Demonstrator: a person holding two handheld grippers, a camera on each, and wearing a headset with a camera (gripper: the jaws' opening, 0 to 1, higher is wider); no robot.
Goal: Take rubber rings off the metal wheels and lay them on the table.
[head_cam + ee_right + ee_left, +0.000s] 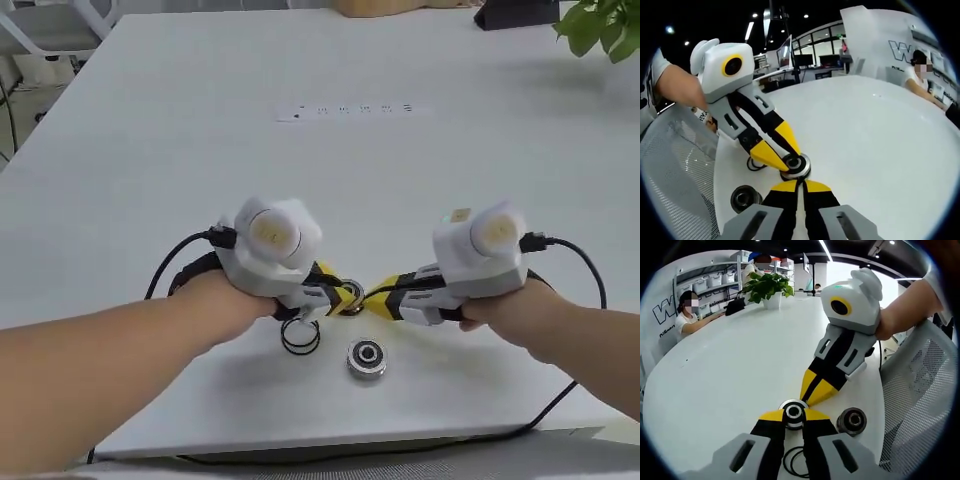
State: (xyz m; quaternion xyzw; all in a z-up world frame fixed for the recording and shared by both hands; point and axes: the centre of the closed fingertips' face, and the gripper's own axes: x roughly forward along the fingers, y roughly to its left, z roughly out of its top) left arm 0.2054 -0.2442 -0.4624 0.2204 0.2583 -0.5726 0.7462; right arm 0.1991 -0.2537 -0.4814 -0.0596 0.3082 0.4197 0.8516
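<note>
Near the front edge of the bench [200,170], the left gripper [793,415] has its jaws clamped on a stiff, heavy metal wheel [793,410] while the right gripper [799,184], jaws pinched together at the rim, looks placed to peel off a soft, stretchy rubber ring.

wall [660,315]: large "W", rest hidden | smaller line below, perhaps unreadable
</note>
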